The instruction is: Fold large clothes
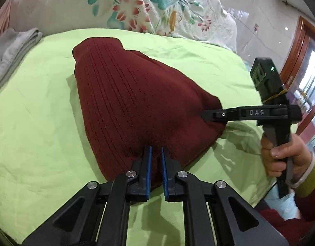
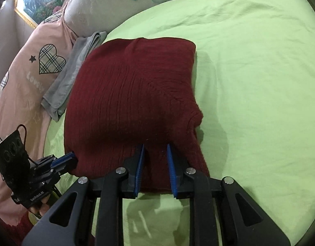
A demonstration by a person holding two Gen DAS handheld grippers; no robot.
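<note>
A dark red knitted sweater (image 1: 126, 86) lies folded on the green bed sheet (image 1: 34, 102), and its near edge is raised off the sheet. My left gripper (image 1: 156, 147) pinches that near edge between its blue pads, with only a narrow gap filled by fabric. To the right, a hand (image 1: 284, 153) holds my right gripper (image 1: 199, 114), shut on the sweater's right corner. In the right wrist view the right gripper (image 2: 155, 145) clamps a thick fold of the sweater (image 2: 132, 86), and the left gripper (image 2: 74, 155) bites its left corner.
A folded grey garment (image 2: 69, 78) lies beside the sweater's far left side. A pink pillow with plaid hearts (image 2: 28, 71) and a floral quilt (image 1: 137, 6) border the bed. Wide green sheet (image 2: 249, 82) stretches to the right. A wooden door frame (image 1: 301, 47) stands beyond the bed.
</note>
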